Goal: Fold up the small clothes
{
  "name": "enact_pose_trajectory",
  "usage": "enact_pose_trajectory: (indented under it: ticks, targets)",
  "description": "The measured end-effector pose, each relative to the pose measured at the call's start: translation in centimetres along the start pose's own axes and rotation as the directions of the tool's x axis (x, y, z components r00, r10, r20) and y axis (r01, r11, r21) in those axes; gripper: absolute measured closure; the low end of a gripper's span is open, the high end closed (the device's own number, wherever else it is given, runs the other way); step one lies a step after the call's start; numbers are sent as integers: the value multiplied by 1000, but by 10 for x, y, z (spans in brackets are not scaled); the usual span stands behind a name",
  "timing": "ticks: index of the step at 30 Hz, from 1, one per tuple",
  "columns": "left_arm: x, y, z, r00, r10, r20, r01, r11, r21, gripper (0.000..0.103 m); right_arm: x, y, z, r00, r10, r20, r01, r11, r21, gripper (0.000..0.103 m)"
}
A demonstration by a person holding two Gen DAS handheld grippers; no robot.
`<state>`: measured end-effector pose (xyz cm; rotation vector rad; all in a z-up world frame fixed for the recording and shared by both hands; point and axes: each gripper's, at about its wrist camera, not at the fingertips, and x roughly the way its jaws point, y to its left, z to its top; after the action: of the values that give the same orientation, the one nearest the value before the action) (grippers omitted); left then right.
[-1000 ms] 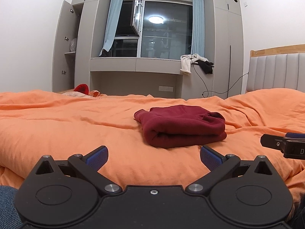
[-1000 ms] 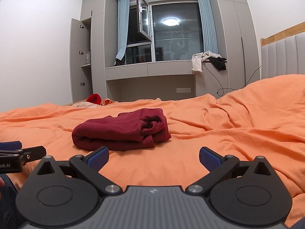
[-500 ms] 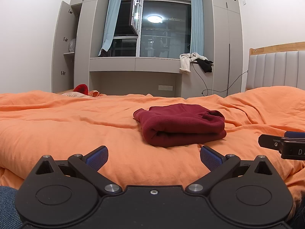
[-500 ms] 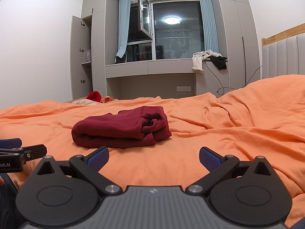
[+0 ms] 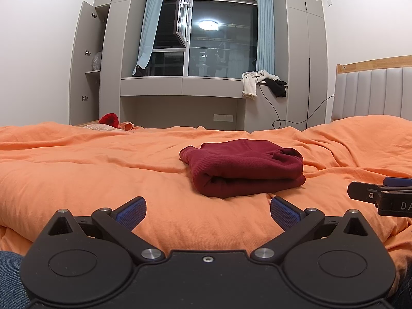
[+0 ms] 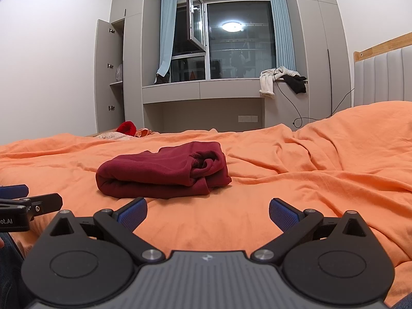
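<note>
Right wrist view alone shows the folded maroon garment's bunched open end; both grippers gape empty.

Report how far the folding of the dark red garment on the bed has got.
Done, by the look of it: the dark red garment lies as a compact folded bundle on the orange bedcover. In hand: nothing; the left tool and the right tool are both open and empty, short of the bundle. Left: no other unfolded piece shows on the bedcover; loose clothes hang on the window ledge, perhaps unrelated.
</note>
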<state>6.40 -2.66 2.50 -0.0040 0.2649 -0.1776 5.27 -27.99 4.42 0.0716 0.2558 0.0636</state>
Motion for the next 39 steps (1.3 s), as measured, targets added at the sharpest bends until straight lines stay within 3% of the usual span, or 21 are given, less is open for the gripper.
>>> enact_pose_trajectory:
  ticks: [39]
  targets:
    - [-2,3,-1,1000,-3,-2,3,1000,-11,1,1,-1,-3,1000,-1,-6,1,1000,-8,0]
